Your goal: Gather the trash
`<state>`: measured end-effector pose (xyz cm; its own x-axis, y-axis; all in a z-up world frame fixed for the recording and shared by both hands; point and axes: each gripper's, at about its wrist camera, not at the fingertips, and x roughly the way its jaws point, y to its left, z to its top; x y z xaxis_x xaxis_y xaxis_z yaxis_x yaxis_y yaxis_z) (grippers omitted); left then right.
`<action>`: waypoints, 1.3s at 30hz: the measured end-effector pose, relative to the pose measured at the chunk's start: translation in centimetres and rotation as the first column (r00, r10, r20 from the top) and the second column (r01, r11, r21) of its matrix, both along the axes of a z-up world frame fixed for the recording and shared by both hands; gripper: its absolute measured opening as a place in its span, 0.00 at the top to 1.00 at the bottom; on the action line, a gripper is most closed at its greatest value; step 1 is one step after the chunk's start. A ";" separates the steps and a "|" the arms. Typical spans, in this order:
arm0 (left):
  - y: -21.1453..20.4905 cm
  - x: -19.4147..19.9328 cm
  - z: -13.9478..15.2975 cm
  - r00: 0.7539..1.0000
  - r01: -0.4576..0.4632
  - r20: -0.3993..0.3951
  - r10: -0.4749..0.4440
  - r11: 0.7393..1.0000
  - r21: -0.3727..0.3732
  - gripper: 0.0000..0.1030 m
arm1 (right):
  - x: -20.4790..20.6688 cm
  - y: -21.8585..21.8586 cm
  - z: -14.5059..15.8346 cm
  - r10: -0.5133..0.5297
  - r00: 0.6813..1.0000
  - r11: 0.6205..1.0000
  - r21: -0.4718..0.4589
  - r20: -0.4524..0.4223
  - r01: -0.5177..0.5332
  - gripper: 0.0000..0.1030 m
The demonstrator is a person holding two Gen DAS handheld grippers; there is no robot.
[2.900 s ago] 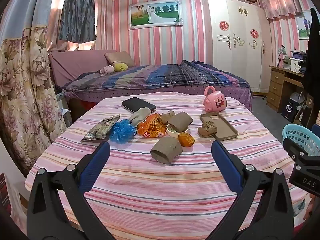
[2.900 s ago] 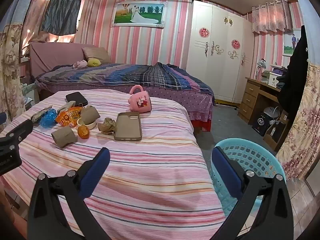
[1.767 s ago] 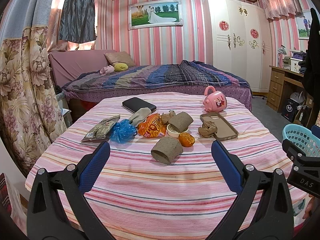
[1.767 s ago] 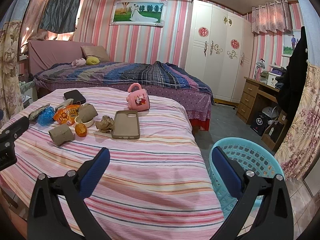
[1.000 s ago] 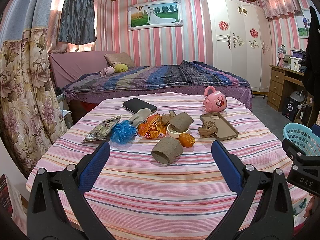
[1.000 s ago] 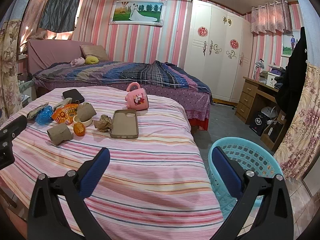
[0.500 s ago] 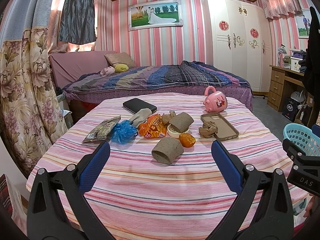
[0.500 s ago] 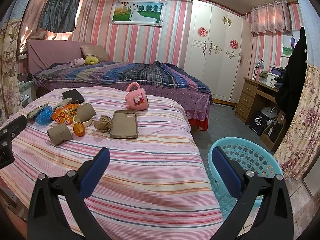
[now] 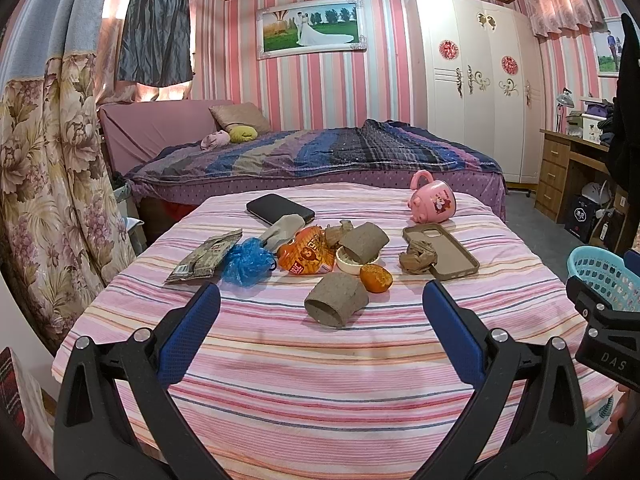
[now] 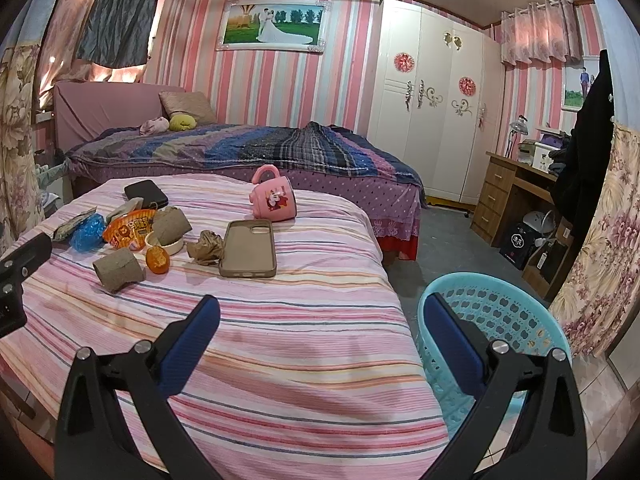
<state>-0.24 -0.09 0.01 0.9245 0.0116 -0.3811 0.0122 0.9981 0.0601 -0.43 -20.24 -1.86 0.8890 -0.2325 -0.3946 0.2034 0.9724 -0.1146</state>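
Since both our claws hang spread and empty, we judge the left claw [image 9: 320, 328] nearer the cardboard tube [image 9: 336, 299], which lies at its 12 o'clock, bore slanting toward 7, while the right claw [image 10: 320, 332] sees it at 10 o'clock.

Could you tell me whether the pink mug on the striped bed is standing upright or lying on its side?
On its side. The pink mug lies on the striped cover with its handle pointing up and back; its printed side faces the camera.
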 end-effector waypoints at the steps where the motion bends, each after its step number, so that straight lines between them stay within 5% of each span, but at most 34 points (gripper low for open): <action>1: 0.1 0.0 0.0 1.000 -0.001 -0.002 0.001 1.000 0.000 0.05 | 0.1 0.0 0.0 -0.002 1.000 1.000 0.001 -0.001 0.002 0.04; 19: 0.5 0.5 -0.1 1.000 -0.010 -0.022 0.010 1.000 -0.001 0.05 | 0.8 -0.4 0.5 -0.009 1.000 0.999 0.053 -0.002 0.010 0.04; 27: 1.1 1.8 2.5 1.000 -0.007 0.005 0.007 1.000 0.002 0.05 | 2.0 -0.4 3.7 -0.003 0.998 0.998 0.058 0.061 -0.001 0.04; 39: 3.8 7.9 5.0 1.000 -0.008 0.014 0.008 1.000 0.001 0.05 | 9.6 -0.2 5.8 0.007 0.999 0.999 0.053 0.034 -0.008 0.04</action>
<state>7.66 3.74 5.02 0.9297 0.0190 -0.3678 0.0037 0.9981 0.0609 9.22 -20.43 3.91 0.9035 -0.2052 -0.3763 0.1989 0.9784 -0.0559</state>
